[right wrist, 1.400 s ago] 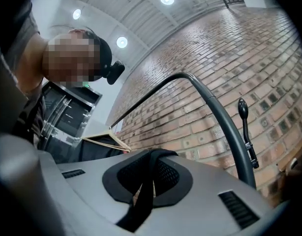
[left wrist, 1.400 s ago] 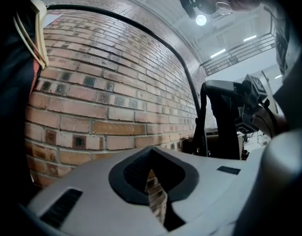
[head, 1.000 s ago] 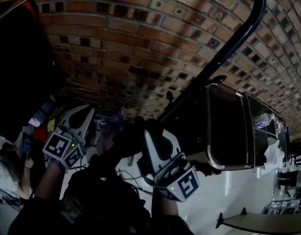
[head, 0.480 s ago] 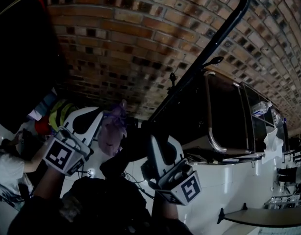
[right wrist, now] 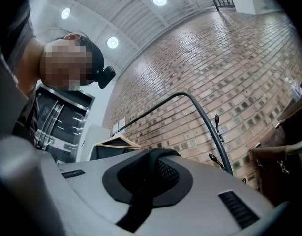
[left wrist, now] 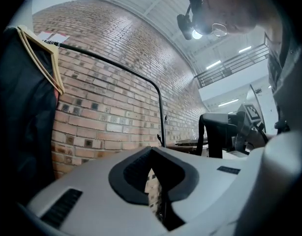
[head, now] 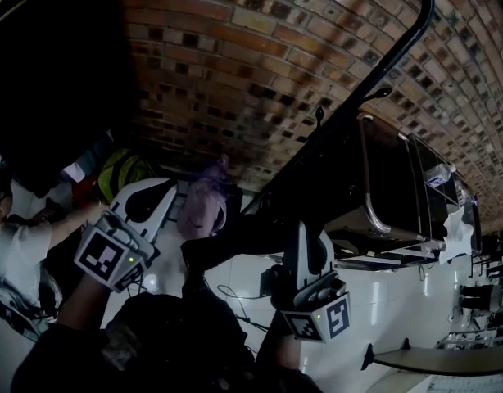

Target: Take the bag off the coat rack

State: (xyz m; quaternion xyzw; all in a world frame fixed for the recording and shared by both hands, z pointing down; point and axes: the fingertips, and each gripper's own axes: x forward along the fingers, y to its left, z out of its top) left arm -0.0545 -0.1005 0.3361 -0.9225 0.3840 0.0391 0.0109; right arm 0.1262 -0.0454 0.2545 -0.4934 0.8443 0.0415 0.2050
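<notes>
A black coat rack pole slants up the brick wall, with small hooks on it. My right gripper is shut on a black bag strap that stretches left from its jaws. In the right gripper view the strap lies pinched between the pads of the right gripper. A dark bulk, probably the bag, hangs below the strap. My left gripper is to the left of the strap; in its own view the left gripper shows only a thin slit and holds nothing.
A dark garment on a wooden hanger hangs at the left. A pale purple thing hangs beside the left gripper. A metal-framed dark cabinet stands right of the pole. A brown bag and a person's white sleeve show too.
My right gripper has moved right and a little down with the strap, drawing it out away from the left gripper. The left gripper has shifted slightly right. The view has turned.
</notes>
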